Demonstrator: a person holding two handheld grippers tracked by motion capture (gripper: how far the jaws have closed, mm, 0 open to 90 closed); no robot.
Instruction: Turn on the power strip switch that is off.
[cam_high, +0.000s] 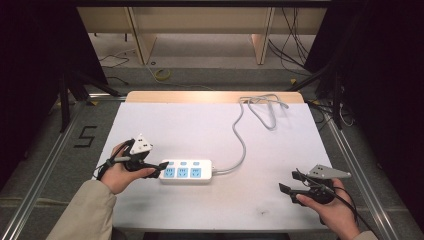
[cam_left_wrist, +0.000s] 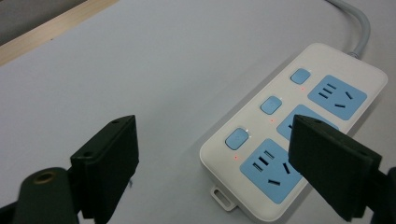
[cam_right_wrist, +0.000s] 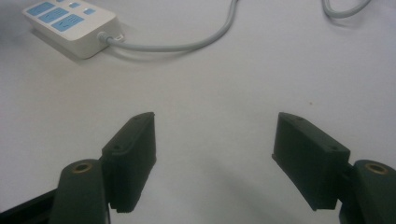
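Power strip (cam_high: 186, 171) lies flat on the white tabletop (cam_high: 210, 130), nearer the front edge than the back, left of centre. White body, three blue sockets in a row, three blue switches (cam_left_wrist: 271, 105) along the far side; small red lights beside the switches in the left gripper view. Grey cord (cam_high: 242, 142) leaves the strip's right end, curves toward the back edge and loops near the back right corner.

Left gripper (cam_high: 159, 169): jaws spread wide, nothing between them, tips just at the strip's left end; one jaw hangs over the nearest socket in the left gripper view. Contact with the strip: cannot tell.

Right gripper (cam_high: 289, 183): jaws apart, empty, near the front right corner, well apart from the strip.
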